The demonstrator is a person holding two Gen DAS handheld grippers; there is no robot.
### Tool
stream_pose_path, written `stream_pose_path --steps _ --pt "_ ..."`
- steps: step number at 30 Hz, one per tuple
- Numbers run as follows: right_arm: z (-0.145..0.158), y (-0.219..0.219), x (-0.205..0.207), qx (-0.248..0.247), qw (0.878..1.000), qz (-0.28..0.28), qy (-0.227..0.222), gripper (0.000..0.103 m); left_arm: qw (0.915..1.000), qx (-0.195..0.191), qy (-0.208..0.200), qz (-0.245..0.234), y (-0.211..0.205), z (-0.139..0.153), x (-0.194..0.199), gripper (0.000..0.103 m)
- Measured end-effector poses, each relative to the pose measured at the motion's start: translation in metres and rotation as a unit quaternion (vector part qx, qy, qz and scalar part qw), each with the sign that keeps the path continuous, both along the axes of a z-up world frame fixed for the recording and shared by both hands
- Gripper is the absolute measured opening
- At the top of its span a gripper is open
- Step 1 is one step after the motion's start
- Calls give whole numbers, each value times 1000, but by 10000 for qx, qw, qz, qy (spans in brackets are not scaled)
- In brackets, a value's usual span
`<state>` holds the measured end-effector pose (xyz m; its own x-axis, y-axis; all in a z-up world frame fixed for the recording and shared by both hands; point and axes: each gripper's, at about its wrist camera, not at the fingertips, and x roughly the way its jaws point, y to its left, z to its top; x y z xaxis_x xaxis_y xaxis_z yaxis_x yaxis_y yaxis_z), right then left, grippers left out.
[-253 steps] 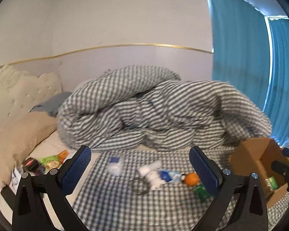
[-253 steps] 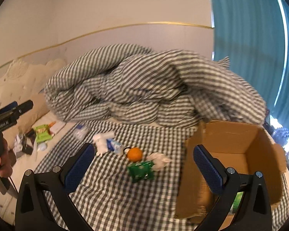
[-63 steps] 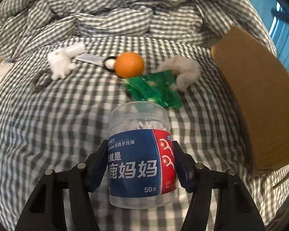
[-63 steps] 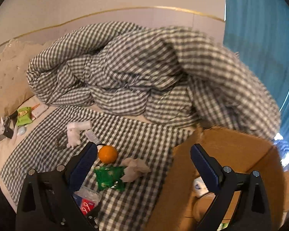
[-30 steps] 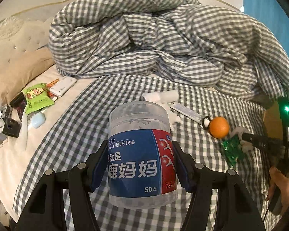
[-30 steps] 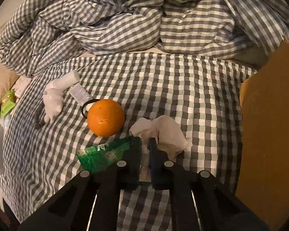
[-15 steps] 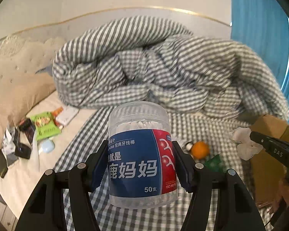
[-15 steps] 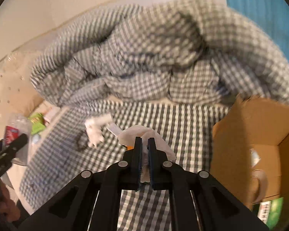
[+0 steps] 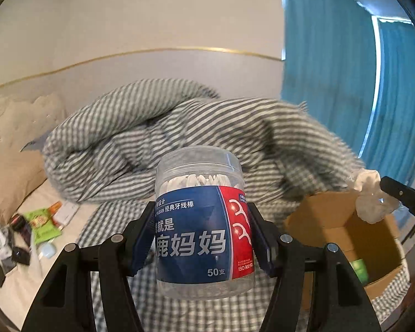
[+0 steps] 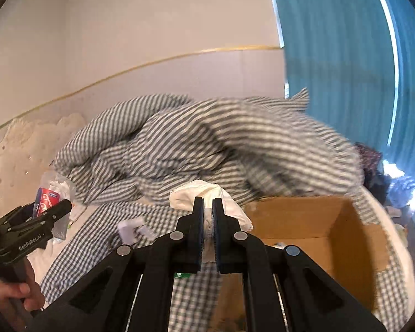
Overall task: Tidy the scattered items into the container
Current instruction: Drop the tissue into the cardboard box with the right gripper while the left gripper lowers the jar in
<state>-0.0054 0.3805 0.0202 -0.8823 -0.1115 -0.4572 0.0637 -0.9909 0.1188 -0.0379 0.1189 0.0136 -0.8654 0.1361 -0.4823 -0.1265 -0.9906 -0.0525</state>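
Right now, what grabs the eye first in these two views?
The floss-pick jar, gripped upright in the left tongs, fills the left wrist view. The right tongs pinch a crumpled white tissue near the open cardboard box, before the heaped gingham duvet.

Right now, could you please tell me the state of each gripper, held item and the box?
Left gripper: shut on the floss jar, held up above the bed.
Floss jar: upright, lid on, white picks inside.
Right gripper: shut on the crumpled tissue.
Crumpled tissue: pinched, lifted near the box.
Cardboard box: open, flaps up, a few items inside.
Checked duvet: bunched in a heap.
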Motion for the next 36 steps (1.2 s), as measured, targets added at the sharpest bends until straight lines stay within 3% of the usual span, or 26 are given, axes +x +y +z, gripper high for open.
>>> stream_pose_path --steps 8,18,19,21,23,29,36 --pt "11 73 35 102 9979 -635 63 6 9978 81 138 -638 75 20 2 64" --pt "-18 133 40 15 9961 -852 -242 7 9928 22 6 -1194 162 11 4 64" --pt "-21 138 42 55 9957 -887 -274 10 9923 -1 -11 -1239 170 10 4 64" --pt "-24 142 45 98 9952 -943 -234 34 9914 -46 -27 -1311 181 7 6 64" --pt "-24 148 49 93 9950 -984 -134 91 9902 -98 -28 -1394 193 5 7 64" --pt "-18 165 66 170 9915 -1262 257 94 9871 -183 -102 -1588 221 -3 4 64" --pt "-24 190 69 -3 9894 -1429 241 94 9805 -374 -422 -1881 261 -31 -5 64"
